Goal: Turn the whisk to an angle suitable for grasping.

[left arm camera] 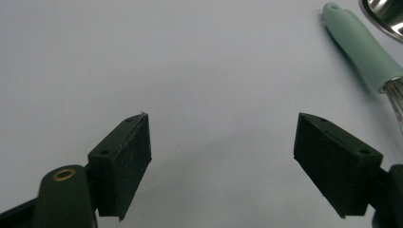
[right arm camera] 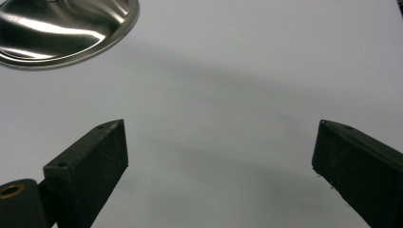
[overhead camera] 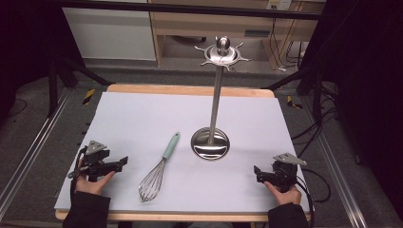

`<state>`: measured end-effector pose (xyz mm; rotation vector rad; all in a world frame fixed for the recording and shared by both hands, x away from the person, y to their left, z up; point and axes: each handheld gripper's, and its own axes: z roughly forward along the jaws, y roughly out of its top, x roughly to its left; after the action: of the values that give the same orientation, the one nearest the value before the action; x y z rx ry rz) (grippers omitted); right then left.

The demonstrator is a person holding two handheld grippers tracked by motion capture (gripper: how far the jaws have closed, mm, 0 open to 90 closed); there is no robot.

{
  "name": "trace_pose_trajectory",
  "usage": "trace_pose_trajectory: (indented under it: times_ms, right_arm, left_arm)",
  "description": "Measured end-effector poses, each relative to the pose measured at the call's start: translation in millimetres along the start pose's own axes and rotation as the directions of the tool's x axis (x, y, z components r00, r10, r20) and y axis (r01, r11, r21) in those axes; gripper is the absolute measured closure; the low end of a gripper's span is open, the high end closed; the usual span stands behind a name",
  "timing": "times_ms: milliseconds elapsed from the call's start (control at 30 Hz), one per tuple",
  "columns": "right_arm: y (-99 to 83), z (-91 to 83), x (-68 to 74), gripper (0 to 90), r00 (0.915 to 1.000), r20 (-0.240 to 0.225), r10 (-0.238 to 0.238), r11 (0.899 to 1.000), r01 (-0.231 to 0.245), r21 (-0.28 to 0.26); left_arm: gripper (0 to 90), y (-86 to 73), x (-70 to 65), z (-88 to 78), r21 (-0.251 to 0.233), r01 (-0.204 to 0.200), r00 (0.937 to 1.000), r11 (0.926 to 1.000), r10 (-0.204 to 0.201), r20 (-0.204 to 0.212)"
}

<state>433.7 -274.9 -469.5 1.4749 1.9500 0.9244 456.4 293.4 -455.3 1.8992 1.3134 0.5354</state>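
Note:
A wire whisk (overhead camera: pixel 157 170) with a mint-green handle (left arm camera: pixel 363 47) lies on the white table cover, its wires toward the front edge. To its right stands a steel utensil stand (overhead camera: pixel 215 102), a tall pole on a round base (right arm camera: pixel 62 31) with a hooked crown on top. My left gripper (overhead camera: pixel 124 161) rests at the front left, open, with bare cover between its jaws; the whisk lies just to its right. At the front right my right gripper (overhead camera: pixel 255 171) is open too, and the stand's base is ahead of it to the left.
The white cover (overhead camera: pixel 142 118) lies on a wooden table (overhead camera: pixel 190 89). Black frame bars and metal rails run along both sides. Cables (overhead camera: pixel 316 190) trail off the right edge. Wooden furniture stands behind the table.

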Motion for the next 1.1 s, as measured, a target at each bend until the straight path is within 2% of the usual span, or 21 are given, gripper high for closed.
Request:
trace_pose_trajectory:
  times_ms: [100, 200, 367, 500, 567, 700, 733, 900, 1000, 1100]
  right_arm:
    - [-0.3, 0.4, 0.4, 6.5, 0.9998, 0.018, -0.006, 1.0, 0.006, 0.01]
    - [-1.5, 4.5, 2.9, 7.5, 0.9995, 0.023, -0.024, 0.999, 0.023, 0.048]
    - [-1.4, 3.8, 2.8, 7.7, 0.9998, 0.011, -0.014, 0.999, 0.014, 0.046]
    - [-1.4, 2.9, 4.2, 7.8, 0.9999, 0.007, 0.014, 0.999, -0.014, 0.044]
    - [-1.4, 3.0, 3.6, 8.0, 1.0, 0.006, 0.002, 0.999, -0.002, 0.043]
    - [-0.9, 2.4, 2.7, 7.9, 0.9999, 0.005, 0.009, 0.999, -0.009, 0.041]
    - [-0.9, 1.9, 2.7, 7.9, 0.9999, 0.01, 0.01, 0.999, -0.01, 0.038]
    - [-1.0, 1.2, 4.7, 8.0, 0.9997, 0.01, 0.022, 0.999, -0.023, 0.04]
    - [-0.8, 1.4, 4.6, 8.0, 0.9999, 0.012, 0.002, 0.999, -0.003, 0.036]
    - [-0.6, 1.2, 5.6, 7.9, 0.9999, 0.013, 0.003, 0.999, -0.003, 0.038]
  left_arm:
    - [19.2, 2.1, -3.9, -1.9, -0.004, -0.012, 0.9999, 0.9999, 0.012, 0.008]
    - [19.1, 6.3, -11.2, -4.0, -0.006, -0.025, 0.9993, 0.9997, 0.025, 0.026]
    - [19.6, 10.0, -17.7, -4.6, 0.0, -0.034, 0.9987, 0.9994, 0.034, 0.039]
    - [20.5, 16.9, -25.8, -5.1, 0.005, -0.04, 0.9973, 0.9992, 0.04, 0.061]
    - [20.6, 18.2, -27.3, -5.2, 0.006, -0.042, 0.9967, 0.9991, 0.041, 0.07]
    - [20.7, 24.8, -32.9, -5.7, 0.01, -0.053, 0.9952, 0.9985, 0.052, 0.083]
    - [20.7, 28.2, -35.6, -5.7, 0.008, -0.055, 0.9937, 0.9985, 0.054, 0.098]
    - [20.8, 36.0, -42.0, -5.7, 0.004, -0.065, 0.9924, 0.9979, 0.064, 0.105]
    - [21.3, 45.4, -47.4, -5.9, -0.009, -0.075, 0.9905, 0.9971, 0.076, 0.115]
    - [21.6, 50.8, -50.2, -6.9, -0.012, -0.082, 0.9896, 0.9966, 0.083, 0.118]
